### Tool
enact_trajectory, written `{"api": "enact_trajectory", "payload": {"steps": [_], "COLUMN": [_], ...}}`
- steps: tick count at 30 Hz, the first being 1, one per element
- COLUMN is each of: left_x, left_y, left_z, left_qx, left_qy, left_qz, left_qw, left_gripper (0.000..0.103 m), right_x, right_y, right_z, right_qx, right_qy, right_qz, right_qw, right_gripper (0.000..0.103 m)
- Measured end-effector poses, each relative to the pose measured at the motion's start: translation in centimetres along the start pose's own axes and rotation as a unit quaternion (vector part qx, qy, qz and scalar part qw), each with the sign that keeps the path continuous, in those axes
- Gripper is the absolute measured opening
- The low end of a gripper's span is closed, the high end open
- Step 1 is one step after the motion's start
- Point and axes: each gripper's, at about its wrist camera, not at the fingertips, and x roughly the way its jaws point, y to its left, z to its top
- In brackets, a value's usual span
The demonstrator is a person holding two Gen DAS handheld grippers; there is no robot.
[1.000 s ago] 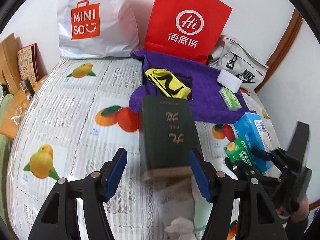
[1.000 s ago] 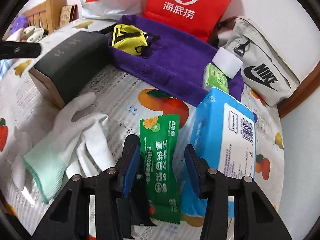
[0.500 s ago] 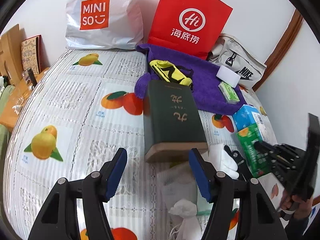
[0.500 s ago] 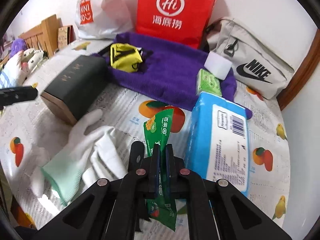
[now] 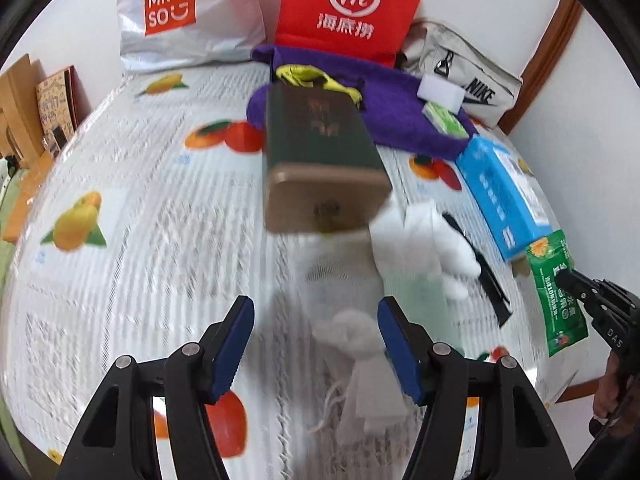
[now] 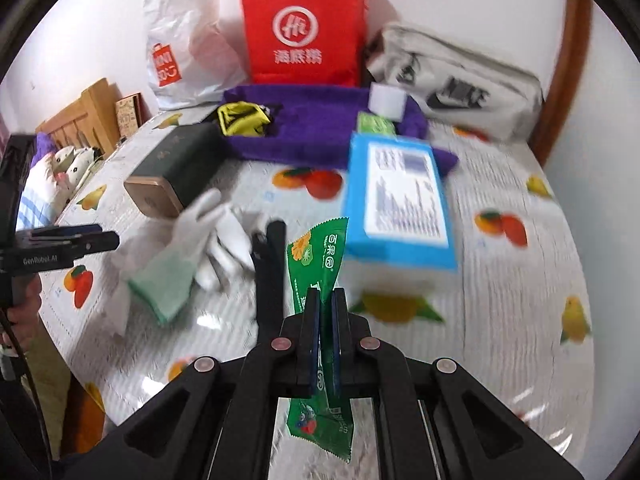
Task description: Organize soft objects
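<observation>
Green snack packet (image 6: 316,256) in right hand-held gripper (image 6: 325,300)

The left side of the tablecloth (image 5: 132,208) lies bare and gives free passage. In the middle the box (image 5: 320,148), the gloves (image 6: 192,248) and a black clip (image 6: 270,264) lie close together. The blue pack (image 6: 396,200) blocks the right, and the bags (image 6: 304,28) close the back along the wall.
</observation>
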Motion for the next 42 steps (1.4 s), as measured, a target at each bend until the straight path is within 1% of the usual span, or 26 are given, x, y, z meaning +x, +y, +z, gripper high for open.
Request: {"api": "enact_trajectory", "payload": {"steps": [3,6,7,8,9,11,12,14,15,17,19,20,21,23,25,29,30,32,33,35,37,39,40,41,42], "left_x": [0.2,0.5,0.6,0.7,1.0,1.4,1.6,1.8,1.5,1.1,1.1,1.2,1.6,2.1,1.8,0.6,0.3,-0.3,-0.6,-0.9,-1.2,-1.3,-1.4,-1.5,-1.7], "left_y": [-0.9,-1.6,-1.8,-1.9,-2.1,-2.3,-2.4,-2.3,-2.2,-2.2,-2.3,-2.4,-2.5,-2.7,-2.7,-2.4,-2.3,-2.0,-1.8,-1.6,-1.3,-1.1,-1.1,-1.2,-1.2], "left_z": [-0.7,-1.0,-1.1,-1.1,-1.2,-1.2,-1.2,-1.3,-1.3,-1.4,-1.3,-1.2,-1.2,-1.2,-1.3,-1.2,-1.2,-1.0,-1.0,-0.9,-0.9,-0.9,-0.9,-1.0,-0.9], "left_qx": [0.012,0.021,0.023,0.025,0.029,0.032,0.035,0.031,0.031,0.035,0.036,0.037,0.04,0.042,0.045,0.046,0.042,0.04,0.038,0.035,0.03,0.025,0.025,0.025,0.024], "left_qy": [-0.001,-0.004,-0.005,-0.006,-0.004,-0.001,0.0,0.001,-0.002,-0.005,-0.002,0.0,0.005,0.009,0.002,-0.013,-0.016,-0.022,-0.024,-0.026,-0.029,-0.032,-0.033,-0.034,-0.036], "left_qz": [-0.005,0.0,-0.003,-0.006,-0.008,-0.011,-0.013,-0.012,-0.014,-0.017,-0.018,-0.014,-0.008,0.001,-0.005,-0.008,-0.009,-0.009,-0.007,-0.007,-0.006,-0.008,-0.009,-0.009,-0.009], "left_qw": [0.9999,0.9998,0.9997,0.9996,0.9995,0.9994,0.9993,0.9994,0.9994,0.9992,0.9992,0.9992,0.9992,0.9991,0.999,0.9988,0.9989,0.9989,0.999,0.999,0.9991,0.9991,0.9991,0.9991,0.999], "left_gripper": [0.062,0.061,0.058,0.051,0.048,0.033,0.028,0.027,0.027,0.028,0.029,0.029,0.029,0.029,0.027,0.026,0.026,0.026,0.026,0.026,0.026,0.026,0.026,0.026,0.026], "right_x": [1.1,2.0,2.1,2.3,2.4,2.6,2.6,2.4,2.2,1.6,1.3,1.2,1.3,1.5,1.9,2.8,3.0,3.5,3.7,3.7,3.6,3.5,3.4,3.3,3.2], "right_y": [-1.0,-2.0,-2.1,-2.3,-2.5,-2.8,-3.0,-3.2,-3.2,-3.2,-3.3,-3.2,-3.0,-2.8,-2.6,-2.3,-2.1,-1.3,-1.1,-0.8,-0.7,-0.6,-0.5,-0.5,-0.5], "right_z": [-1.1,-2.1,-2.3,-2.5,-2.8,-3.1,-3.3,-3.8,-3.9,-4.2,-4.2,-4.2,-4.2,-4.3,-4.5,-4.7,-4.7,-4.8,-4.9,-5.0,-5.1,-5.2,-5.2,-5.3,-5.4], "right_qx": [0.012,0.029,0.031,0.034,0.036,0.037,0.04,0.046,0.047,0.05,0.054,0.057,0.057,0.055,0.054,0.061,0.056,0.032,0.023,0.011,0.01,0.005,-0.001,-0.004,-0.005], "right_qy": [0.019,0.03,0.034,0.035,0.036,0.039,0.04,0.039,0.037,0.028,0.021,0.019,0.017,0.017,0.021,0.029,0.029,0.027,0.026,0.019,0.015,0.014,0.012,0.012,0.013], "right_qz": [-0.003,0.001,0.001,-0.001,-0.004,-0.005,-0.006,-0.003,-0.001,0.001,0.007,0.014,0.021,0.021,0.014,0.021,0.017,-0.005,-0.019,-0.032,-0.028,-0.028,-0.026,-0.025,-0.02], "right_qw": [1.0,0.999,0.999,0.999,0.999,0.999,0.998,0.998,0.998,0.998,0.998,0.998,0.998,0.998,0.998,0.997,0.998,0.999,0.999,0.999,0.999,0.999,1.0,1.0,1.0], "right_gripper": [0.005,0.006,0.008,0.01,0.011,0.018,0.02,0.034,0.037,0.05,0.059,0.063,0.064,0.068,0.068,0.068,0.068,0.067,0.065,0.053,0.041,0.038,0.035,0.031,0.024]}}
